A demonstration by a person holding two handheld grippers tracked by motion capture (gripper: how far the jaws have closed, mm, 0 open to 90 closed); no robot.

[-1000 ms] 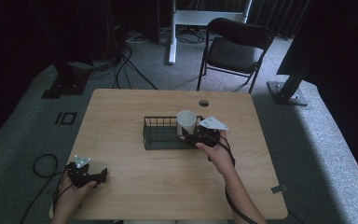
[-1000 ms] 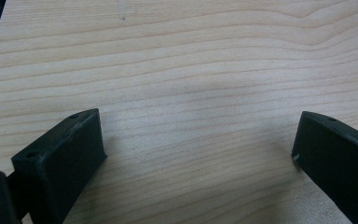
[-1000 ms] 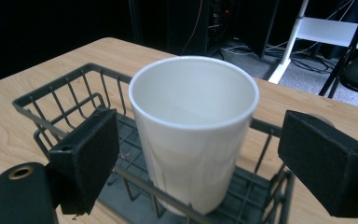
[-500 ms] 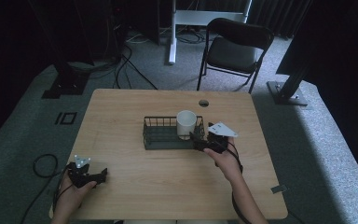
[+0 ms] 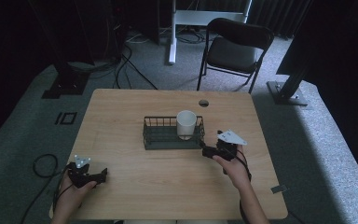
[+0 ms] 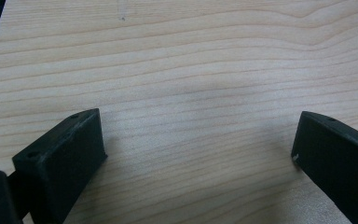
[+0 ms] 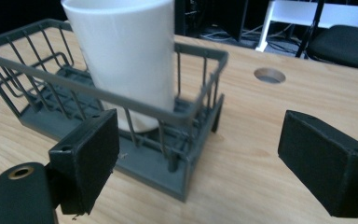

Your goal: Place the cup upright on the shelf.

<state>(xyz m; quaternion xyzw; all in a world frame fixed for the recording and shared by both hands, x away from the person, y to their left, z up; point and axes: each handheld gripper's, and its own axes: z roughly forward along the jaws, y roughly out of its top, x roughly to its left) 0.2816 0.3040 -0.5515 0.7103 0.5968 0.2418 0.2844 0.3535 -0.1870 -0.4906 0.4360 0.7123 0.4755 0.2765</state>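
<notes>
A pale wooden tabletop (image 5: 135,116) fills the scene, a round cable hole (image 5: 203,102) near its far edge and a black folding chair (image 5: 233,46) on the grey carpet beyond. At its centre sits a dark wire basket (image 5: 161,135), with a white cup (image 5: 186,123) standing upright in its right end. Your right forearm reaches in from the bottom edge, the right hand (image 5: 233,165) holding the right tool (image 5: 205,150) low over the wood, just beside the basket's near right corner and pointing at it; its jaws are spread wide with nothing between them. Your left hand (image 5: 74,189) rests at the near left corner, well apart from the basket, the left tool (image 5: 103,174) lying level and pointing right, its jaws likewise spread wide over bare wood.
</notes>
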